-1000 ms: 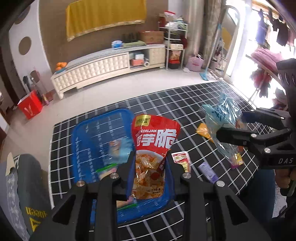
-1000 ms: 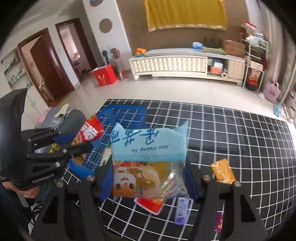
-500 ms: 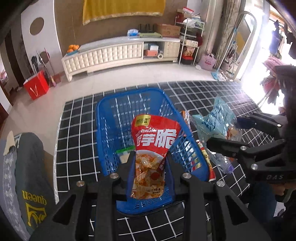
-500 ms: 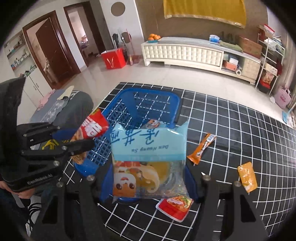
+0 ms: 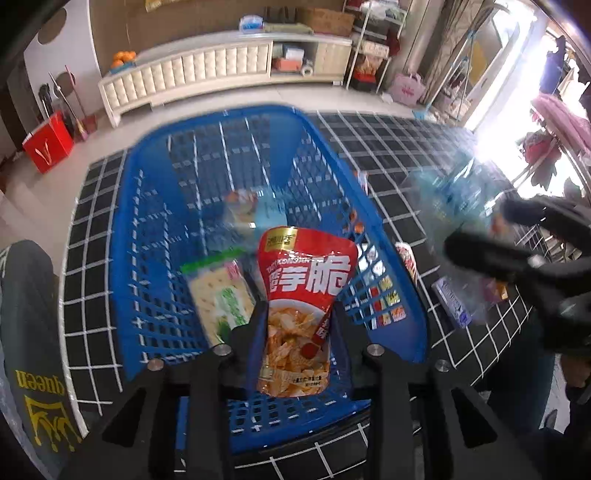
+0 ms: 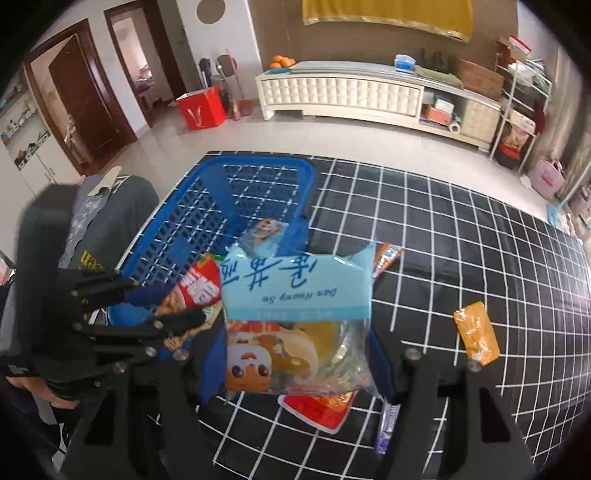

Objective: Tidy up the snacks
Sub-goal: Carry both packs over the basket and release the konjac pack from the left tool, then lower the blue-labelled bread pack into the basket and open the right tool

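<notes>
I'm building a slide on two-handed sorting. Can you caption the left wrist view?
Left gripper holds a red konjak snack bag over the blue basket on the checked mat.

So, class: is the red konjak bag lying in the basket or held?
Held: the left gripper is shut on the red konjak bag, above the blue basket.

Pale tiled floor (image 6: 332, 136) across mid-frame. A long cream tufted-front cabinet (image 6: 354, 96) stands against a brown rear wall (image 6: 369, 44), upper centre — oranges (image 6: 281, 61) on its left end. A yellow cloth (image 6: 388, 14) hangs above. Dark wooden doors (image 6: 88, 96) upper left; a red box (image 6: 201, 109) beside them. A white wire shelf rack (image 6: 521, 92) upper right. Strong daylight (image 5: 517, 99) enters upper right of the left view — glare obscures detail.
</notes>
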A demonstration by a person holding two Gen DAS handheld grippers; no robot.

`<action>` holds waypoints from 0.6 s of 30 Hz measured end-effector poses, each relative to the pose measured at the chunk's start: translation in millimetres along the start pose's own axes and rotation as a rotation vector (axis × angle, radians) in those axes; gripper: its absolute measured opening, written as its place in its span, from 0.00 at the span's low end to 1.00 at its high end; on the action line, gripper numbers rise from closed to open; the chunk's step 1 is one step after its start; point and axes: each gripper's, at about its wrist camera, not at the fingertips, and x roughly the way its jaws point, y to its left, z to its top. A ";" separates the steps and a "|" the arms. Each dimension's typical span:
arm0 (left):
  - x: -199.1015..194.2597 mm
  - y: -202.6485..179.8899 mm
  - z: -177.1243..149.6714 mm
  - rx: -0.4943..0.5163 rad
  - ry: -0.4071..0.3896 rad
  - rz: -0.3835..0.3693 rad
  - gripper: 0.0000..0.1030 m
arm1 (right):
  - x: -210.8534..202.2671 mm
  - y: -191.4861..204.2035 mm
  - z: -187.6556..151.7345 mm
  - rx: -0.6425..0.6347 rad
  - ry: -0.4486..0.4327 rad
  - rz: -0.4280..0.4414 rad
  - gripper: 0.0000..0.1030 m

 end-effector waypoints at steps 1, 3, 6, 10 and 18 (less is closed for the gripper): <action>6.4 -1.0 -0.8 0.002 0.026 -0.003 0.38 | -1.7 0.0 -1.1 0.002 -0.002 -0.002 0.68; 10.8 -1.4 -2.8 0.002 0.037 0.012 0.39 | -5.5 1.6 -2.9 -0.007 -0.009 -0.012 0.68; 7.5 -2.4 -5.7 -0.004 0.032 0.021 0.39 | -11.7 8.0 -4.4 -0.045 -0.029 -0.053 0.68; -5.8 1.5 -7.8 -0.016 0.002 0.029 0.39 | -13.9 9.9 -0.8 -0.033 -0.028 -0.026 0.68; -50.1 16.5 -15.9 -0.038 -0.089 0.056 0.39 | -6.5 32.8 5.2 -0.050 -0.010 0.013 0.68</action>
